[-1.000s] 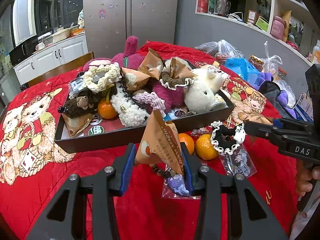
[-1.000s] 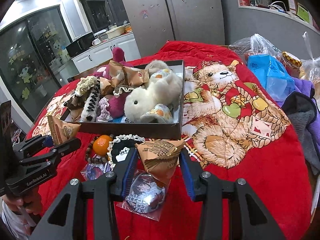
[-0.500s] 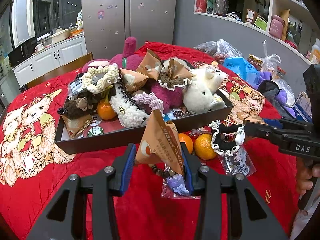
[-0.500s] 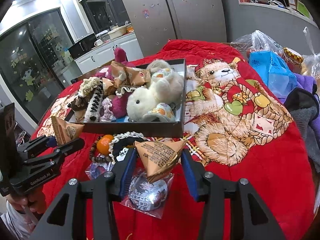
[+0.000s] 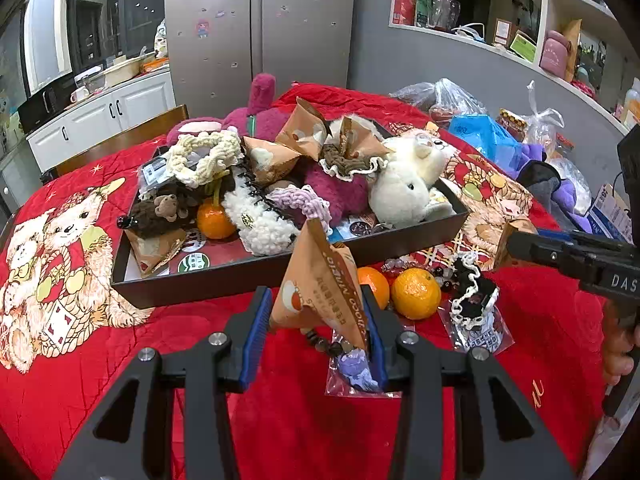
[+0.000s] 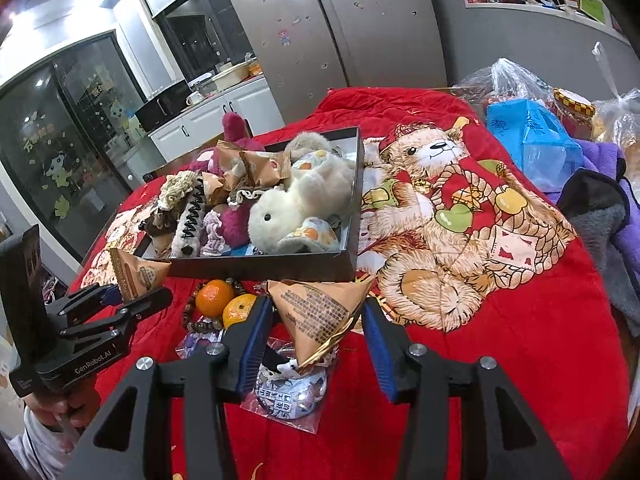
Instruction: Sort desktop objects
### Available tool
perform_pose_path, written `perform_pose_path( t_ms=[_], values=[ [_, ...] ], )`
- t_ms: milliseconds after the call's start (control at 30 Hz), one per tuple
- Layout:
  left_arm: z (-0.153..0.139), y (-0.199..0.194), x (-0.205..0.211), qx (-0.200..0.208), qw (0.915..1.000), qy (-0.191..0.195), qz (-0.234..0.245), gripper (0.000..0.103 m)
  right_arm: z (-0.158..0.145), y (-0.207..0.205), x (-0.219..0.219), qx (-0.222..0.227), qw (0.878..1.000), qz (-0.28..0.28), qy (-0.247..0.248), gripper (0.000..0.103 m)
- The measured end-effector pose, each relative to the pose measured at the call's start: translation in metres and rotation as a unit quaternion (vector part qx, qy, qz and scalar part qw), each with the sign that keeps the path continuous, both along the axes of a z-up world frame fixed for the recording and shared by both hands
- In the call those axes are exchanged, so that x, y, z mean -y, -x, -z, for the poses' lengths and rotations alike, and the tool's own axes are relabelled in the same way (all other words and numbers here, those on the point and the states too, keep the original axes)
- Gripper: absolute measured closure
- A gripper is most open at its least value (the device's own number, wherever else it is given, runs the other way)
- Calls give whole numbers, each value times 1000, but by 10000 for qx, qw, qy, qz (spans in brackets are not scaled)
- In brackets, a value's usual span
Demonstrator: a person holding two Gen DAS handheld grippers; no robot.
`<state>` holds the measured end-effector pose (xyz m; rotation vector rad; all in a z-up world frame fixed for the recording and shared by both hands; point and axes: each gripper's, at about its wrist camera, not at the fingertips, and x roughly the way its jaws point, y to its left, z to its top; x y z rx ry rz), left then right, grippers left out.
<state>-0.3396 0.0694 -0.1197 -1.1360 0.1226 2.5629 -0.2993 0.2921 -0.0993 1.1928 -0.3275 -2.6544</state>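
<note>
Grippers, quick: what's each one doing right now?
Left gripper: shut on an orange snack packet.
Right gripper: shut on a brown snack packet.

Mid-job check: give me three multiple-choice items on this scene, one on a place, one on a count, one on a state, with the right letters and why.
1. Where do the loose oranges lie?
A. on the red cloth just in front of the dark tray
B. on the wall shelf
C. on top of the white plush

2. How many oranges lie outside the tray?
A. none
B. two
C. five

3. What is the left gripper doing?
A. hanging open and empty
B. gripping a brown triangular snack packet
C. gripping a bead bracelet

Answers: 1 A, both sit on the cloth against the tray's near wall; 2 B, two show side by side in both views; 3 B, the packet sits clamped between its blue pads.
</note>
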Motion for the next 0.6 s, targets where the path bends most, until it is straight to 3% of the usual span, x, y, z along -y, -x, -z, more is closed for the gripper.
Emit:
perform_pose_path(
  t_ms=[600],
  values=[
    [-10,1,8,-124,9999,-76,-81,59,-7,-2,41,-380,9978,-534,-74,57]
  ],
)
